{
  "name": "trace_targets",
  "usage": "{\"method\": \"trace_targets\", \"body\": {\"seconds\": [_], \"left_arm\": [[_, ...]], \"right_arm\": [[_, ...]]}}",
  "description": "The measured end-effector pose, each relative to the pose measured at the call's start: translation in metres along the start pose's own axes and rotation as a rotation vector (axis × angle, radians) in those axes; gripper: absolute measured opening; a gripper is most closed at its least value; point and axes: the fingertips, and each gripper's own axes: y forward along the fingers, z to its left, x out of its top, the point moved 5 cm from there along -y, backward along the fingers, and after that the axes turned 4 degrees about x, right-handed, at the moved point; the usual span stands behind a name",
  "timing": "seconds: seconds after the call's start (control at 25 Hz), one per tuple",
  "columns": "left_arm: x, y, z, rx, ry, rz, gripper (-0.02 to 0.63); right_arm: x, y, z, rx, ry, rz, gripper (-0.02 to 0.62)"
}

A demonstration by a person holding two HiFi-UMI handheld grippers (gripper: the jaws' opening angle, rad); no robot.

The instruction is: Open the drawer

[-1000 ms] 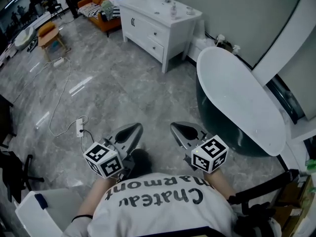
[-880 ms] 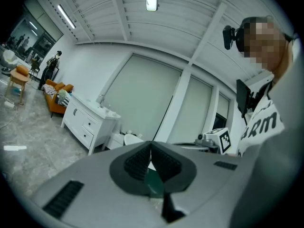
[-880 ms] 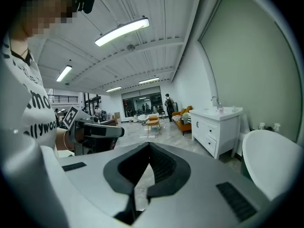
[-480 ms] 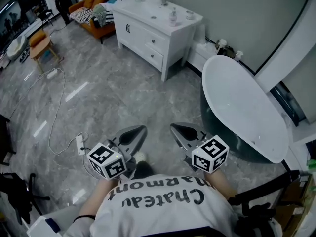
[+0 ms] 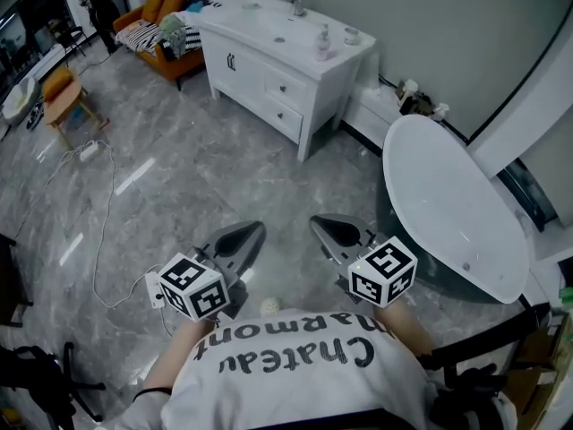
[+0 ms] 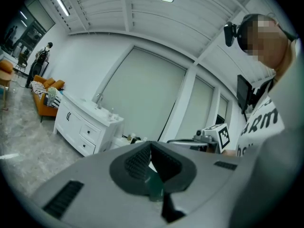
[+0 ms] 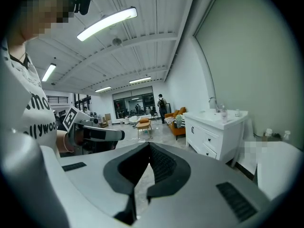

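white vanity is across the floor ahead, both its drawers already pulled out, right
Not quite. The head view shows both drawers shut, flush with the front of the white vanity. The rest holds: it stands across the floor ahead.

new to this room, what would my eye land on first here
Probably the big white oval bathtub with a dark outer shell at the right of the head view, and the white vanity cabinet with drawers and a sink against the far wall. Low in the frame, the grey left gripper and grey right gripper point forward over the grey marble floor, jaws together.
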Motion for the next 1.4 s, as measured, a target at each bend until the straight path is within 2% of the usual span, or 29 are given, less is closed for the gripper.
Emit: {"method": "trace_targets", "body": {"seconds": [0.48, 0.76, 1.08, 1.4], "left_arm": [[0.030, 0.027, 0.075, -0.012, -0.032, -0.006, 0.009], [0.038, 0.038, 0.092, -0.018, -0.029, -0.008, 0.009], [0.046, 0.049, 0.106, -0.010, -0.068, -0.020, 0.009], [0.054, 0.080, 0.122, -0.009, -0.054, -0.013, 0.009]], "right_arm": [[0.018, 0.067, -0.032, -0.020, -0.009, 0.026, 0.010], [0.023, 0.089, -0.045, -0.015, -0.012, 0.032, 0.011], [0.026, 0.103, -0.056, -0.012, 0.002, 0.039, 0.011], [0.024, 0.124, -0.087, 0.005, 0.017, 0.052, 0.011]]}}
